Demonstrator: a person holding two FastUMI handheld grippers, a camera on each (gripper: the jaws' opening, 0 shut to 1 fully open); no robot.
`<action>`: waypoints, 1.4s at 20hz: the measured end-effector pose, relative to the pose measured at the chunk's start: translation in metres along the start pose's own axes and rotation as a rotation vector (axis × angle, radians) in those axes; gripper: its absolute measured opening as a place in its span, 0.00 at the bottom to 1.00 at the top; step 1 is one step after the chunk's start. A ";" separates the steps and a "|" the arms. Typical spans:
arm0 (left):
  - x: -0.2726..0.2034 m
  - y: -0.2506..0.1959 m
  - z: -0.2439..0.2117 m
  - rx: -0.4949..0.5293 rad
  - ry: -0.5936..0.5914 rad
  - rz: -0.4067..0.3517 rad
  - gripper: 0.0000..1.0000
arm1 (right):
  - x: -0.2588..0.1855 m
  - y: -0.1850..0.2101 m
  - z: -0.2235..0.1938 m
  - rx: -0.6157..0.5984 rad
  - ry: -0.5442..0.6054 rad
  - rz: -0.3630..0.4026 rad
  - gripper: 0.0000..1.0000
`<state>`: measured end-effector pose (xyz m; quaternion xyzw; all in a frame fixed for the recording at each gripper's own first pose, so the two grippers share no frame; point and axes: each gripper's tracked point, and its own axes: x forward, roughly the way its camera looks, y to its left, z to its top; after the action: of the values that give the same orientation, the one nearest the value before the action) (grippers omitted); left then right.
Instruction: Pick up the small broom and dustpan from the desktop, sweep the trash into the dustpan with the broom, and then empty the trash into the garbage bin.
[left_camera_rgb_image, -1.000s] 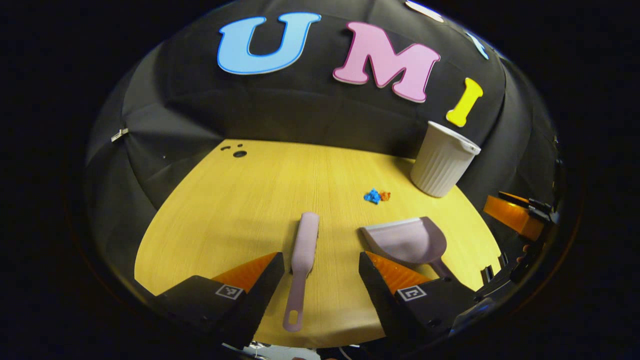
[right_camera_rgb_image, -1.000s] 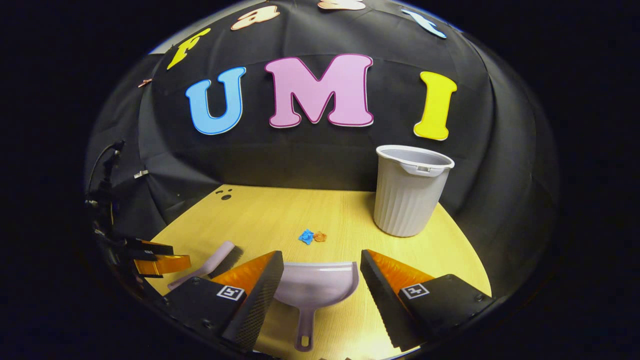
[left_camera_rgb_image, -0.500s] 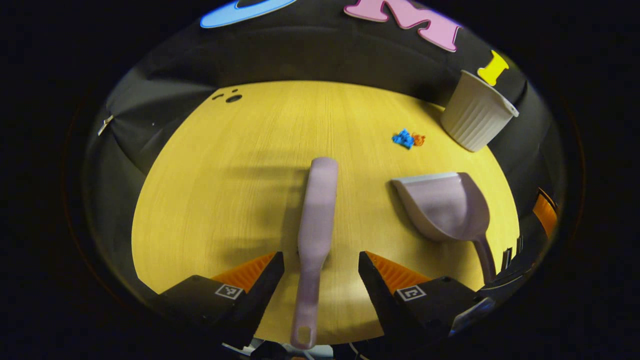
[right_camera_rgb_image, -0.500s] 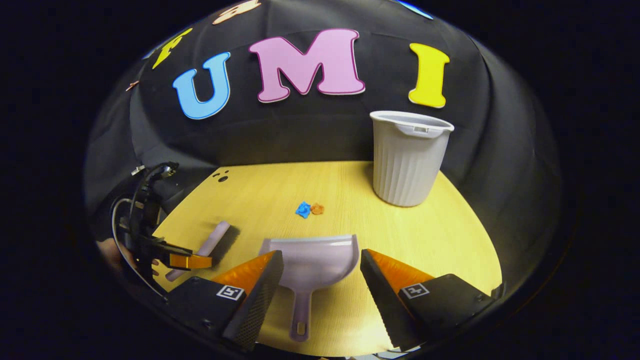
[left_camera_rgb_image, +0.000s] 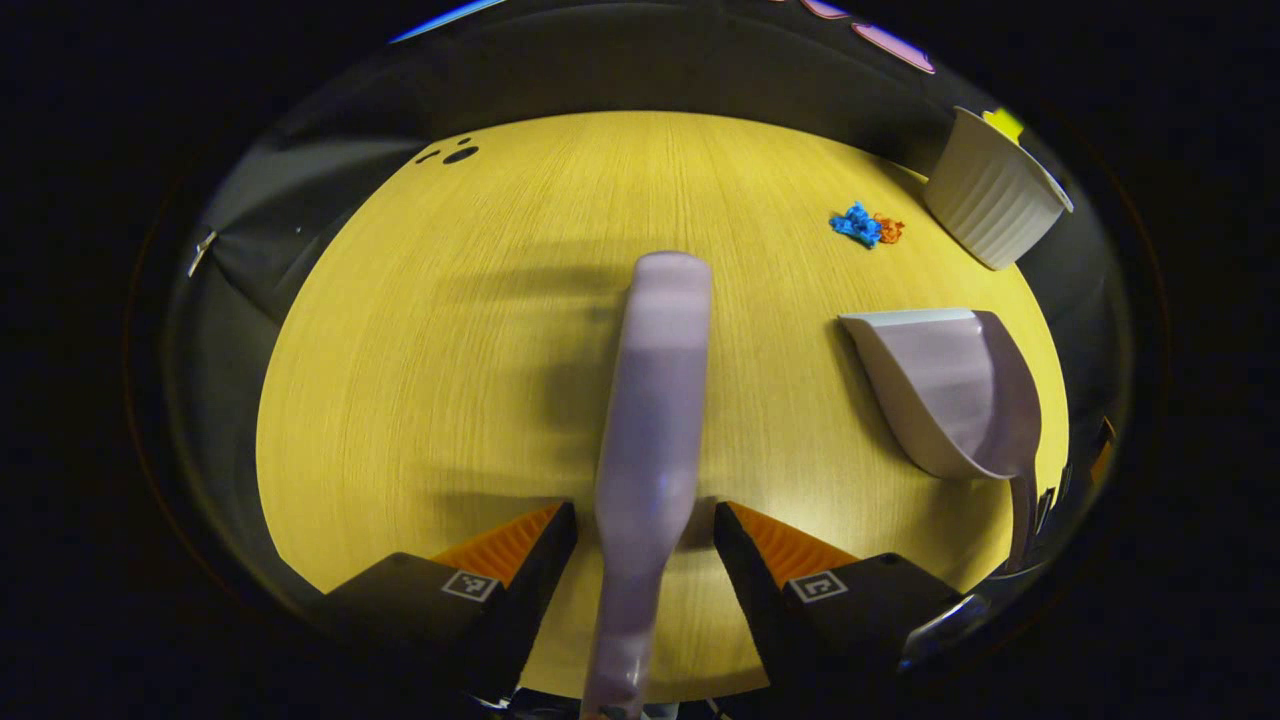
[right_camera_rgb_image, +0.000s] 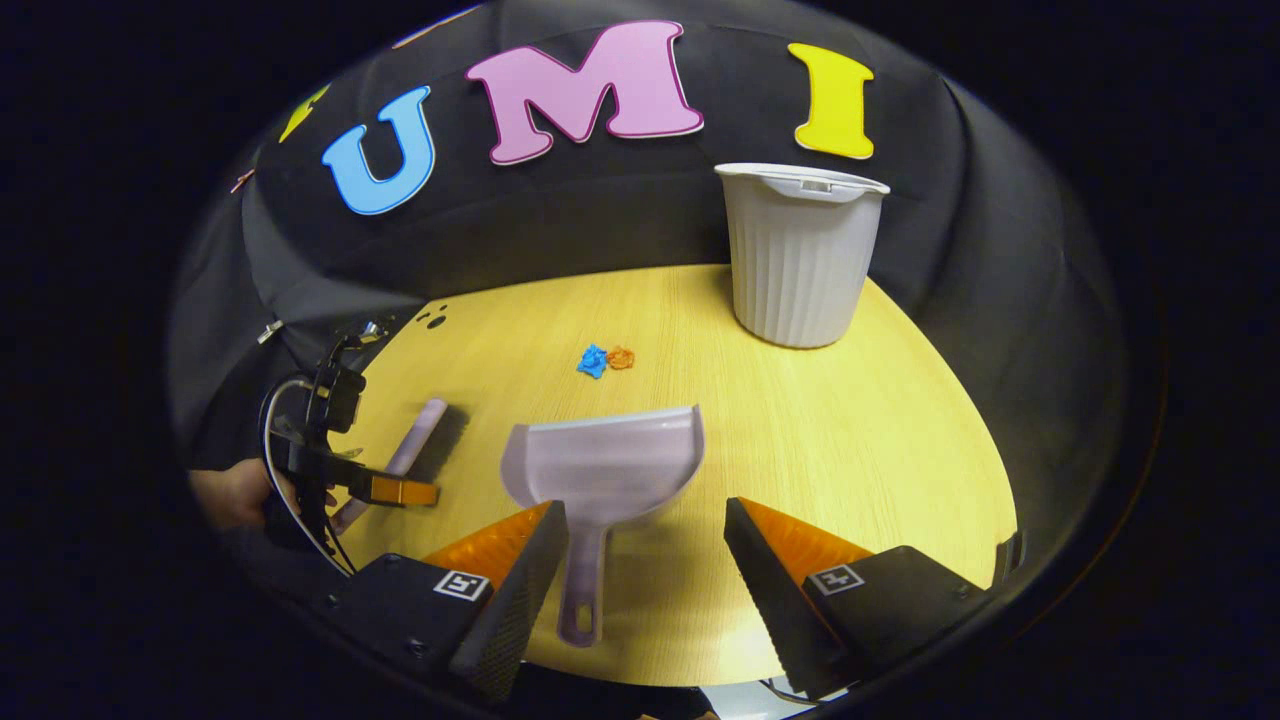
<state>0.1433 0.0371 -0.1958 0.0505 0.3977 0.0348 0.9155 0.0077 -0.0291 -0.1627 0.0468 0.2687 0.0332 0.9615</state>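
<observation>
A: Left gripper view. The left gripper (left_camera_rgb_image: 645, 520) has its fingers spread wide, one on each side of the broom (left_camera_rgb_image: 655, 400) handle, with a gap on both sides. The broom runs up the middle of the frame on the desktop (left_camera_rgb_image: 450, 350); it is blurred, and its handle end is cut off at the bottom edge.

B: Bristles?

A: Can't make them out here. In the right gripper view they show as a dark strip along the broom at left centre.

B: Dustpan?

A: At right centre of the left gripper view, the dustpan (left_camera_rgb_image: 950, 385) lies on the desktop; its handle runs into the dark lower right edge, hard to follow. Trash (left_camera_rgb_image: 865, 226), a blue and an orange scrap touching, sits upper right, near the garbage bin (left_camera_rgb_image: 995, 190), whose rim is partly cut off.

B: Right side?

A: The right gripper (right_camera_rgb_image: 645, 555) is spread wide too. The dustpan handle lies between the fingers, close to the left one; contact can't be told. A hand (right_camera_rgb_image: 235, 495) at lower left is mostly in shadow.
</observation>
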 end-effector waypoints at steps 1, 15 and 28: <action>0.000 -0.001 0.001 0.012 -0.001 -0.001 0.85 | 0.001 -0.002 -0.004 0.007 0.026 -0.009 0.99; -0.011 -0.011 -0.003 -0.056 -0.195 -0.068 0.27 | 0.011 0.024 -0.033 -0.005 0.218 0.021 0.99; -0.091 0.022 -0.059 -0.053 -0.259 -0.018 0.24 | 0.074 0.040 -0.074 -0.022 0.336 0.004 0.99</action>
<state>0.0378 0.0535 -0.1669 0.0268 0.2753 0.0303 0.9605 0.0308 0.0228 -0.2590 0.0305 0.4253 0.0453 0.9034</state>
